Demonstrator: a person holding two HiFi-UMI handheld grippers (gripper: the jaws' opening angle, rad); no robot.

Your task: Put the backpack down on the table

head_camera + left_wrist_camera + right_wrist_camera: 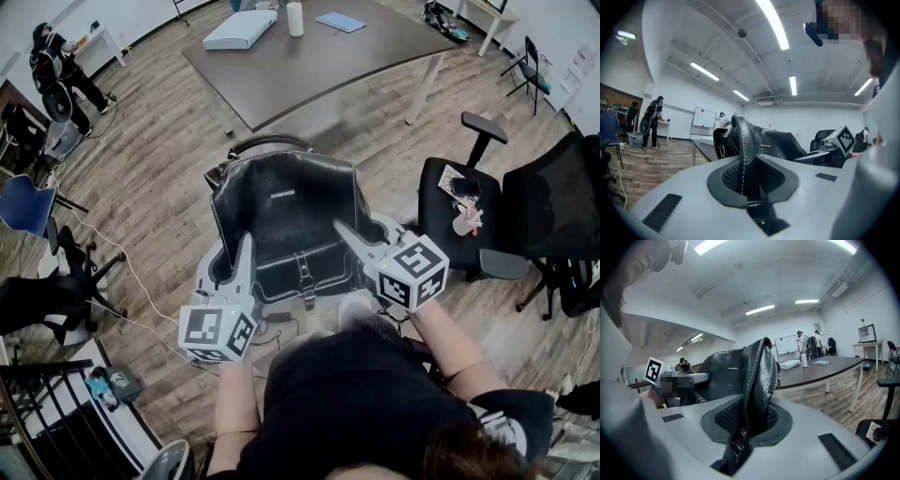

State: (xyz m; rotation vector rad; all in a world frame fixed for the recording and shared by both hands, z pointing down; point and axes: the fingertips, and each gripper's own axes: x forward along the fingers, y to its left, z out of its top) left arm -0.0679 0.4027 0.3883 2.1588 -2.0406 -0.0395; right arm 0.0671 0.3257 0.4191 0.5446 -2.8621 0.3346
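A black leather backpack [286,206] hangs upright in front of me above the wood floor, short of the dark table [309,66]. My left gripper [246,248] is shut on the bag's left side seam. My right gripper [345,230] is shut on its right side seam. In the left gripper view the stitched leather edge [740,154] runs down between the jaws of the left gripper [745,176]. In the right gripper view the backpack [759,376] fills the gap of the right gripper [750,416], and the table [825,369] lies beyond it.
On the table are a white box [240,29], a white roll [295,19] and a blue notebook [340,22]. Black office chairs [464,202] stand at the right, a blue chair [23,206] at the left. A person [56,66] stands at the far left.
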